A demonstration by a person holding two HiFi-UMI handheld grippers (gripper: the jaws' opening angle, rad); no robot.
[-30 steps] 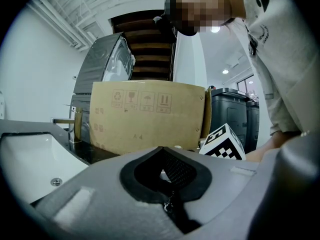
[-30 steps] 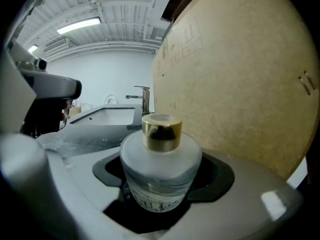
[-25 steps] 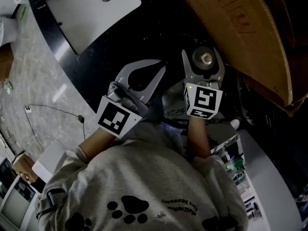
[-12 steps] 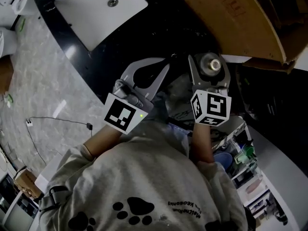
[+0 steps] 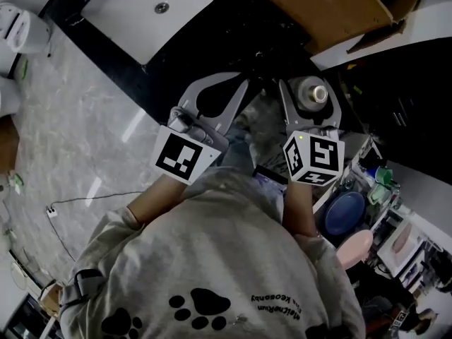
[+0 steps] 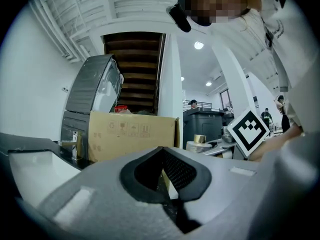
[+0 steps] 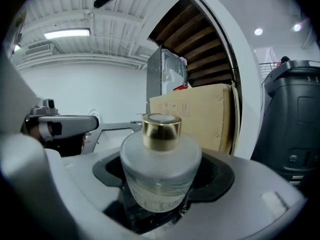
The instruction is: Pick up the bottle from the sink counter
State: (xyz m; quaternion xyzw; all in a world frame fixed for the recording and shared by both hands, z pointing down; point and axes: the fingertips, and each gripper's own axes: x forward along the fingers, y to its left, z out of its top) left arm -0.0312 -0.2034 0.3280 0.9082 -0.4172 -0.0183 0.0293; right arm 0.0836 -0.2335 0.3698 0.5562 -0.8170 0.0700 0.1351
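Sink counter [image 5: 233, 44]; bottle [image 7: 160, 170] in right tongs [image 7: 160, 196]

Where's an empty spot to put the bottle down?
The dark counter between the white sink and the cardboard box looks bare, though it is dim. Around the blue bowl it is crowded. The right gripper holds the bottle.

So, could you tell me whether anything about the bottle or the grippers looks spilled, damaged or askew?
Nothing stands out. The frosted glass bottle, with its gold cap on, sits upright in the right gripper, with no spill or crack visible. The left gripper is shut and empty.
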